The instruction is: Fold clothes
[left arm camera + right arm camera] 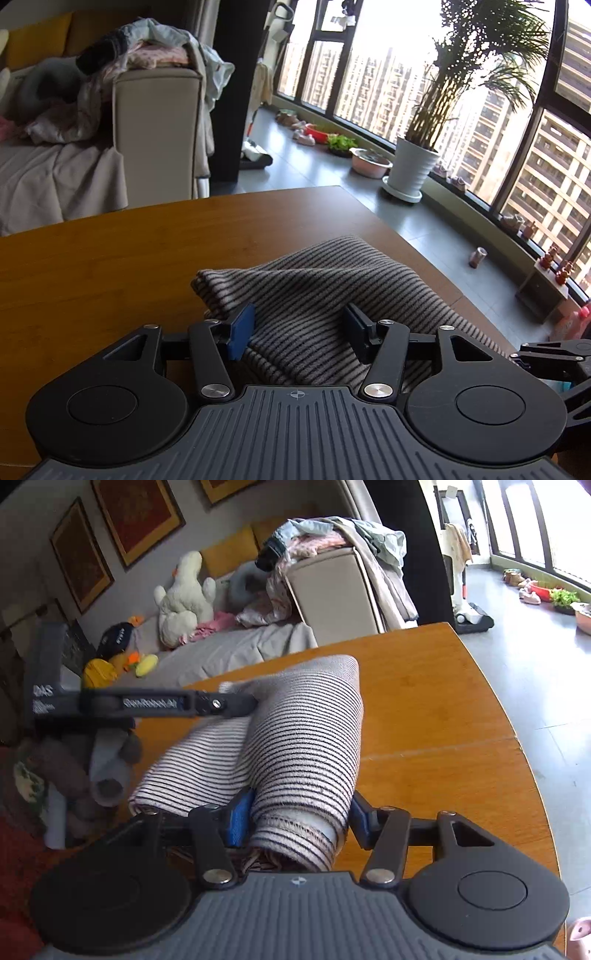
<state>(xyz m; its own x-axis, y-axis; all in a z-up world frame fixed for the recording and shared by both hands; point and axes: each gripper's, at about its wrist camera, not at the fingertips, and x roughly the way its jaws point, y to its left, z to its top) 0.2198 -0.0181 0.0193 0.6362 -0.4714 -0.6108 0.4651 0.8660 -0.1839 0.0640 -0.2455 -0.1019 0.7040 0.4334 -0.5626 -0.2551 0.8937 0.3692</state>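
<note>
A grey-and-black striped garment (314, 288) lies bunched on the wooden table (110, 266). In the left wrist view my left gripper (299, 330) stands open over its near part, the cloth passing between and under the blue pads (242, 332). In the right wrist view the same garment (306, 731) appears folded into two thick rolls. My right gripper (300, 818) is open, with the near end of the right roll filling the gap between its fingers. The left gripper (251, 701) reaches in from the left, its tip on the cloth's far part.
The table's curved edge (517, 738) drops to a grey tiled floor on the right. A beige sofa (155, 110) piled with clothes stands behind the table. A potted palm (412, 166) and a pink basin (369, 162) sit by the window. Rolled fabrics (103, 768) lie left of the table.
</note>
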